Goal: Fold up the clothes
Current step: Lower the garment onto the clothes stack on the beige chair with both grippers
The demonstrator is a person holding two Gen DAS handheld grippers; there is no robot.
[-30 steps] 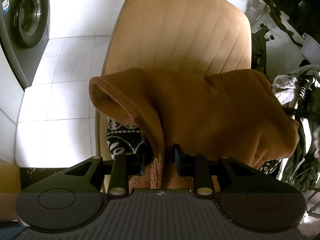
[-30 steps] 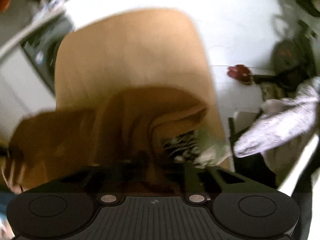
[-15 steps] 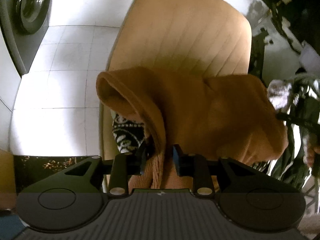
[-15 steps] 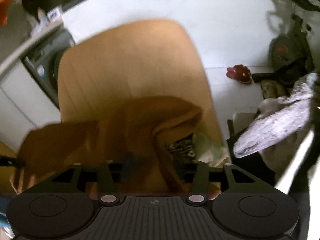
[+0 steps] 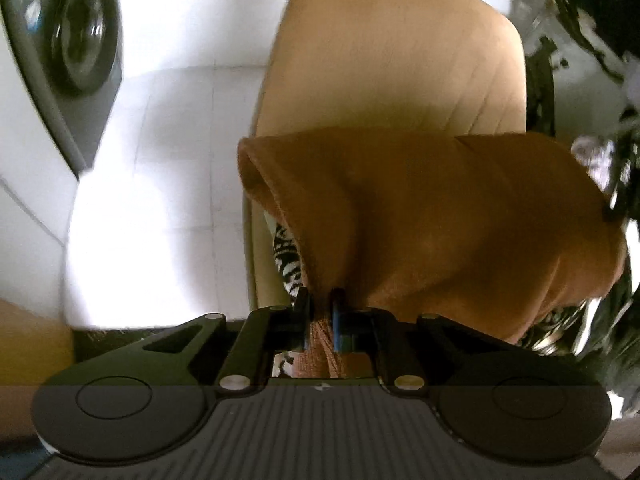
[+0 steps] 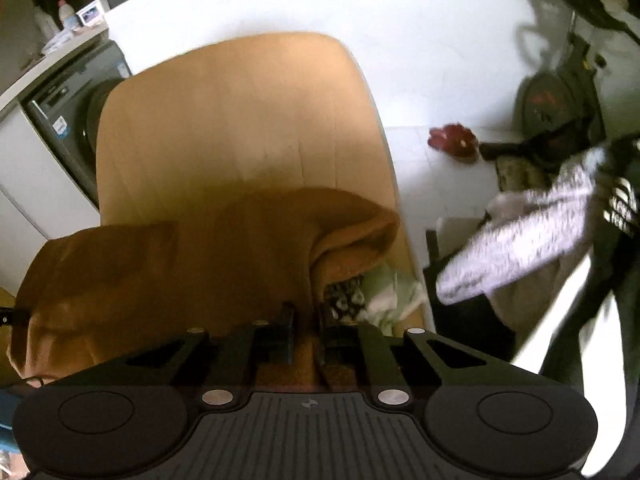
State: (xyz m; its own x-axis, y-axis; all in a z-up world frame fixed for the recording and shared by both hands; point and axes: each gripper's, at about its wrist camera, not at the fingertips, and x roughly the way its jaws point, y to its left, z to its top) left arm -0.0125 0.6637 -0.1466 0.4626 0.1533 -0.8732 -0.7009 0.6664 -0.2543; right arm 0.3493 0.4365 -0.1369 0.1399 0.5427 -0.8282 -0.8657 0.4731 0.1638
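An orange-brown knit garment (image 5: 440, 216) hangs between my two grippers in front of a tan chair (image 5: 392, 68). My left gripper (image 5: 320, 312) is shut on its left edge; the fabric rises from the jaws and folds into a rolled lip at the upper left. In the right wrist view the same garment (image 6: 168, 268) spreads to the left, and my right gripper (image 6: 306, 320) is shut on its right edge. A black-and-white patterned cloth (image 5: 288, 264) lies on the seat below, also showing in the right wrist view (image 6: 344, 300).
A grey washing machine (image 5: 68, 52) stands at the left on white floor tiles. Beside the chair on the right are a white speckled cloth (image 6: 520, 240), a pale green cloth (image 6: 392, 292), red slippers (image 6: 452, 140) and dark equipment (image 6: 560, 112).
Both grippers have moved with the garment still held. The left view has swung so the chair and garment sit further right. The garment hangs more smoothly between the grippers.
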